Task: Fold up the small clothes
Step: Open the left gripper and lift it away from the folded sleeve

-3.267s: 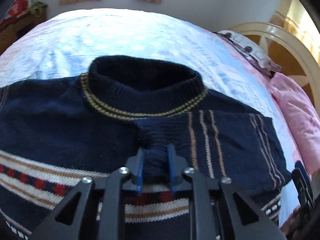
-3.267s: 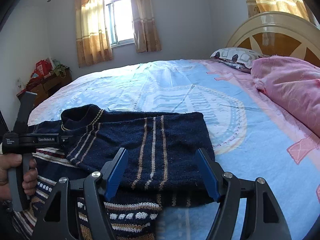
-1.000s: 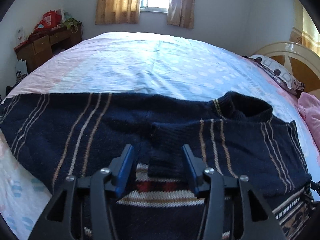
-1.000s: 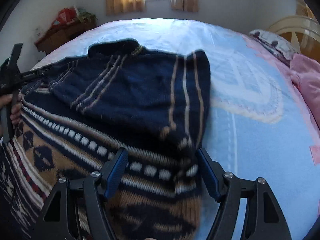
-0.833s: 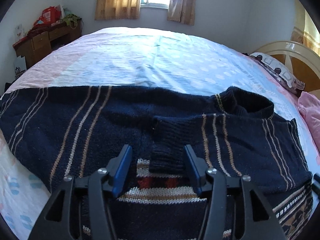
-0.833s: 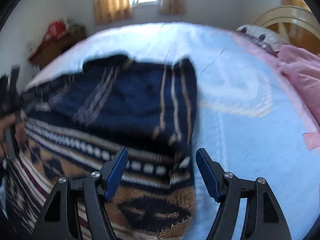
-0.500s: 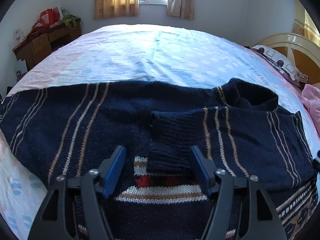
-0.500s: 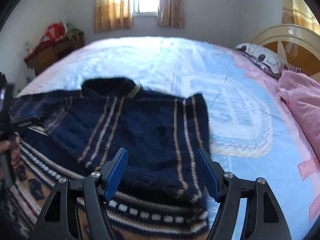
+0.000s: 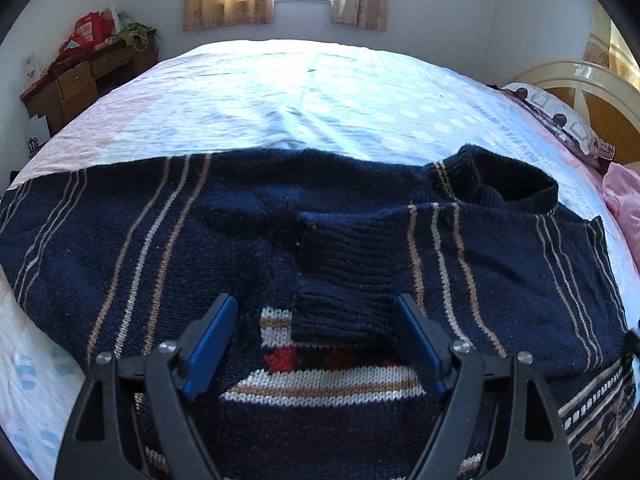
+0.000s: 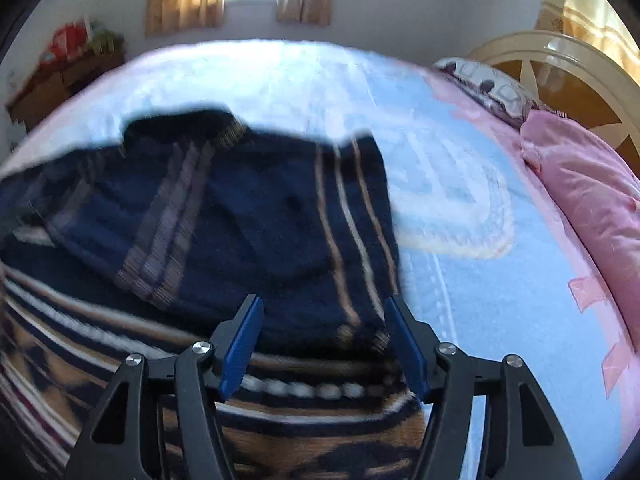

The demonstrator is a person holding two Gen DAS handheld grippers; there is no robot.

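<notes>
A navy knit sweater (image 9: 240,248) with tan stripes and a patterned body lies flat on the bed. Its right sleeve is folded across the chest, with the ribbed cuff (image 9: 344,280) lying at the middle. The collar (image 9: 500,184) points to the far right. My left gripper (image 9: 316,336) is open and empty, its jaws either side of the cuff without holding it. In the right wrist view, which is motion-blurred, my right gripper (image 10: 324,340) is open and empty above the sweater's (image 10: 260,220) folded right edge.
The bed (image 9: 320,92) has a light blue and pink sheet. A pink quilt (image 10: 580,200) and a patterned pillow (image 10: 488,88) lie by the cream headboard (image 10: 560,64) at the right. A wooden desk (image 9: 84,76) stands at the far left under a curtained window.
My left gripper let go of the sleeve cuff, opened wide and drew back a little. My right gripper stayed open and swung over the sweater's right edge.
</notes>
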